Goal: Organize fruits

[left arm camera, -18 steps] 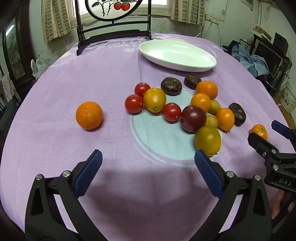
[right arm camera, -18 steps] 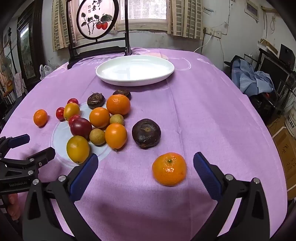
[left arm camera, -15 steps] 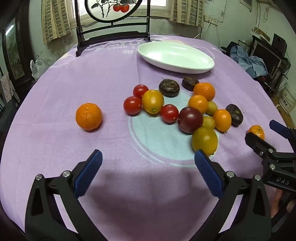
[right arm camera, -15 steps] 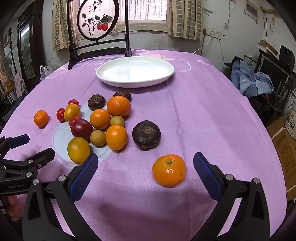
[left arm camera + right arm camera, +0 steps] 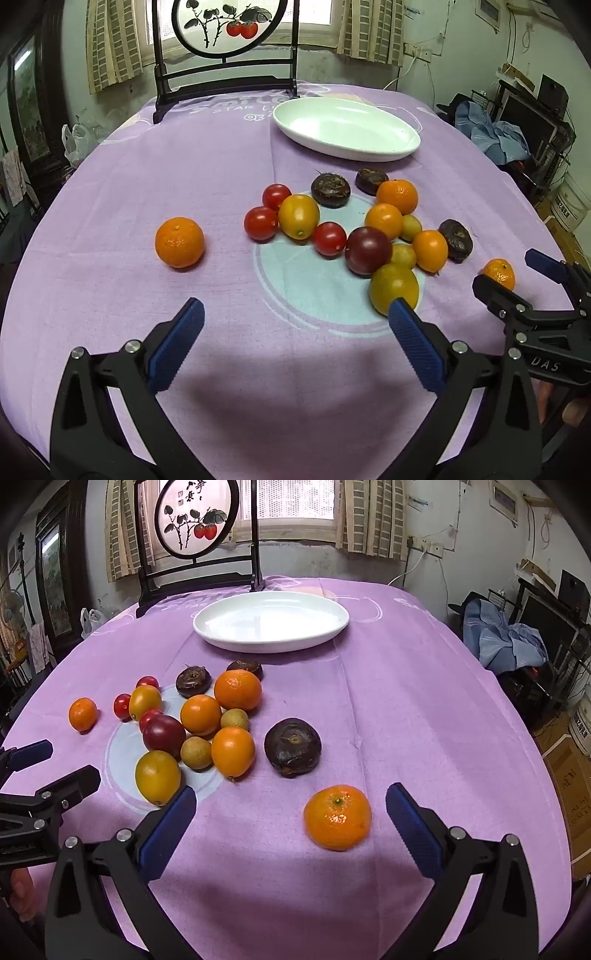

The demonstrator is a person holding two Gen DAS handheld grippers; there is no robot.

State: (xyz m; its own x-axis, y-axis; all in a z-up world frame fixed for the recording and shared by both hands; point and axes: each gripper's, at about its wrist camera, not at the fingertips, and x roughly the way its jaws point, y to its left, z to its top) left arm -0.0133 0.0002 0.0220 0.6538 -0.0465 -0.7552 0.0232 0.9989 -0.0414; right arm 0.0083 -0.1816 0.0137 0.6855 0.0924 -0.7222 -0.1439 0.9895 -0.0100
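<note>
While fruits scatter, three cherry tomatoes (image 5: 260, 223), one plate (image 5: 406, 147)

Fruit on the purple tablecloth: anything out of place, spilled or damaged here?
Nothing is spilled or damaged. Two mandarins sit apart from the cluster: one alone to its left, another on the right near the table edge. The white plate holds nothing.
</note>
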